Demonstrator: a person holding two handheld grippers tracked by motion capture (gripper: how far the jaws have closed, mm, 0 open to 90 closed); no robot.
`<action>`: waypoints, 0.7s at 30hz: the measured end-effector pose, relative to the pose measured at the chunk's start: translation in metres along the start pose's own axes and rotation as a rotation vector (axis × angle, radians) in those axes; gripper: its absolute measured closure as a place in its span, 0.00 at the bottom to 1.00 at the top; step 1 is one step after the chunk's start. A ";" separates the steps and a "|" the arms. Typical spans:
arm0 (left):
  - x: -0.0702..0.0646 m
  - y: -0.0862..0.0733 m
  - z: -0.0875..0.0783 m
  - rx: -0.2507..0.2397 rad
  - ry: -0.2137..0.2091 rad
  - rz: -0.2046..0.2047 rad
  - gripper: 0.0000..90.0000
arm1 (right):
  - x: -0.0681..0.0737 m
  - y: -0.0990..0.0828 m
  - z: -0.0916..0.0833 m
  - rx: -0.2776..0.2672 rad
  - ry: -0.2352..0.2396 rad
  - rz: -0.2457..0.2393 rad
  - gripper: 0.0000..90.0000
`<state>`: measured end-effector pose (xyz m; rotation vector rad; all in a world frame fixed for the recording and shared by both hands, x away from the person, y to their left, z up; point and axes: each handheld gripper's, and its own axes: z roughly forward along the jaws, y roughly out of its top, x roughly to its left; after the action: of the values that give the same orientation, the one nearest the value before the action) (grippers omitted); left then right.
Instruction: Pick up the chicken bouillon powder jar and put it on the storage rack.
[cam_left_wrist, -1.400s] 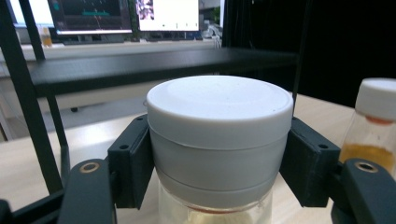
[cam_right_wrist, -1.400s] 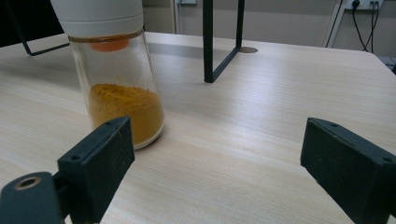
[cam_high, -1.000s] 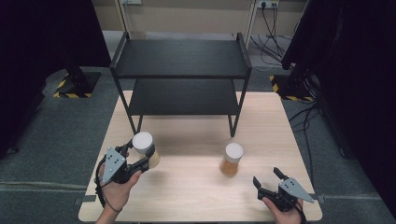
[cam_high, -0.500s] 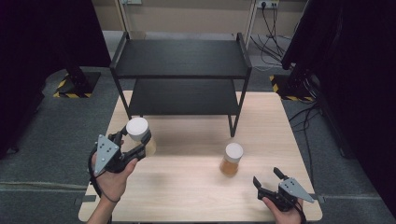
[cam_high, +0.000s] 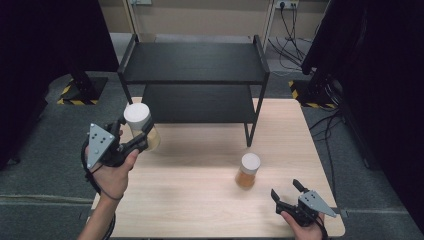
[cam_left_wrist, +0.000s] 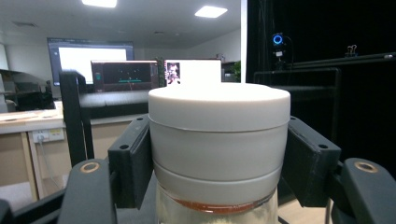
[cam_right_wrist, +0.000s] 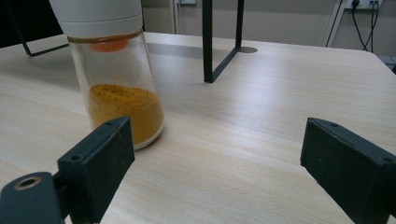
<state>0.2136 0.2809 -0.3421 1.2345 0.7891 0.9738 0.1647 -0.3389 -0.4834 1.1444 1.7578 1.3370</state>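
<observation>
My left gripper (cam_high: 134, 135) is shut on a white-capped glass jar (cam_high: 140, 125) of pale powder, lifted above the table's left side. In the left gripper view its pads (cam_left_wrist: 130, 163) press both sides of the jar's white cap (cam_left_wrist: 219, 135). A second white-capped jar (cam_high: 248, 170) holding orange powder stands on the table at the right of centre. My right gripper (cam_high: 289, 193) rests open near the front right corner, just right of and nearer than that jar. In the right gripper view the orange-powder jar (cam_right_wrist: 116, 79) stands beyond the left pad, with nothing between the jaws.
A black two-tier metal shelf (cam_high: 194, 65) stands at the table's far side, its front right leg (cam_high: 251, 127) close behind the orange jar. The wooden table (cam_high: 200, 200) ends just past my right gripper. Dark curtains and floor cables surround the table.
My left gripper has lifted the pale-powder jar off the table and carried it up and slightly left. The right gripper and the orange jar have not moved.
</observation>
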 end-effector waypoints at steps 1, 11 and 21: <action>0.000 0.003 0.002 -0.002 0.002 0.002 0.38 | 0.000 0.000 0.000 -0.001 0.000 0.000 0.11; 0.005 0.030 0.023 -0.020 0.014 -0.014 0.38 | -0.001 -0.001 0.000 -0.004 0.000 0.003 0.11; 0.007 0.057 0.045 -0.037 0.050 -0.007 0.38 | 0.000 -0.001 0.000 -0.003 -0.001 0.002 0.11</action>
<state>0.2470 0.2725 -0.2776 1.1787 0.8114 1.0125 0.1646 -0.3394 -0.4839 1.1456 1.7538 1.3402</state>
